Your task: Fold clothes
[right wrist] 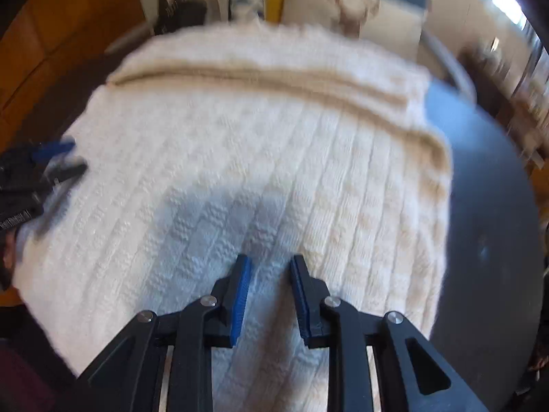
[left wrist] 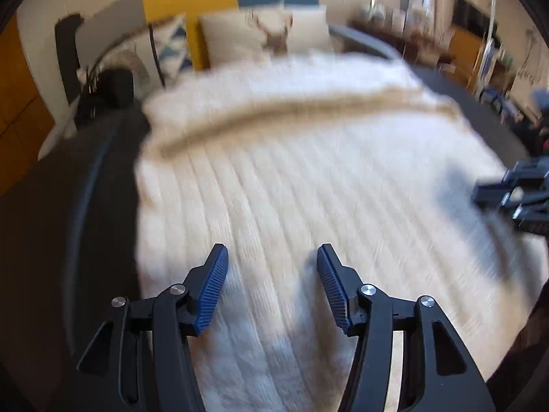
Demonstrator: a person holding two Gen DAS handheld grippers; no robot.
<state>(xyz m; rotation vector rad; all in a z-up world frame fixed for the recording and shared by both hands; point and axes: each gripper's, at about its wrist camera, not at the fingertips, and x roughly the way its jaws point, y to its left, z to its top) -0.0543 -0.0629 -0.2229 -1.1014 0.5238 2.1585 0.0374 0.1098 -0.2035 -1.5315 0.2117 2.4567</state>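
A cream cable-knit sweater (left wrist: pixel 291 178) lies spread over a dark round table (left wrist: pixel 68 206); a folded layer makes a tan ridge across its far part. It also shows in the right wrist view (right wrist: pixel 257 158). My left gripper (left wrist: pixel 272 257) is open and empty, above the sweater's near left part. My right gripper (right wrist: pixel 271 264) is open with a narrower gap, empty, just above the sweater's near middle. Each gripper shows at the edge of the other's view: the right one (left wrist: pixel 514 192), the left one (right wrist: pixel 44 168). Both views are motion-blurred.
The dark table (right wrist: pixel 487 206) is bare right of the sweater. Beyond the table stand cushions (left wrist: pixel 260 34) on a sofa, a yellow and blue wall panel, orange cabinets at the left, and cluttered shelves (left wrist: pixel 480 51) at the right.
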